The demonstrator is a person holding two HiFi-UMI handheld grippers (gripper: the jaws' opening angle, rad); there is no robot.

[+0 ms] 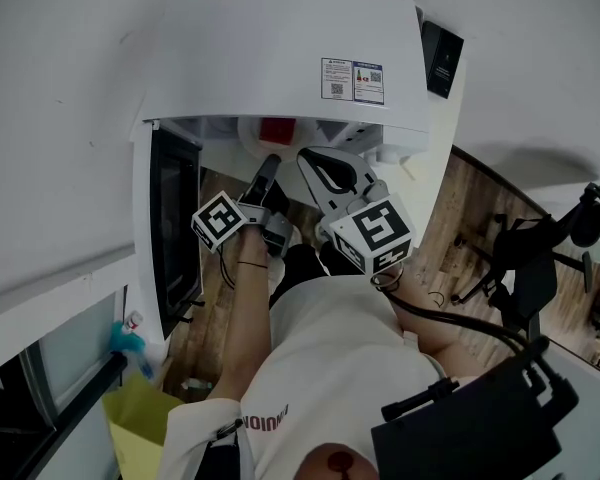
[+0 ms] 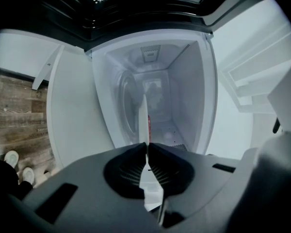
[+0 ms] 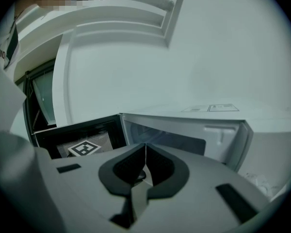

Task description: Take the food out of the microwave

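Head view: we see the microwave (image 1: 280,48) with its door (image 1: 175,218) swung open to the left. The red food (image 1: 277,130) lies on a white plate (image 1: 248,136) inside, the left gripper (image 1: 270,161) reaches to it, and the right gripper (image 1: 308,154) is just beside.
Left gripper view: we find the jaws clamped on the plate's thin rim, with the food just past them.
Right gripper view: we see the jaws together on nothing, outside the open microwave.
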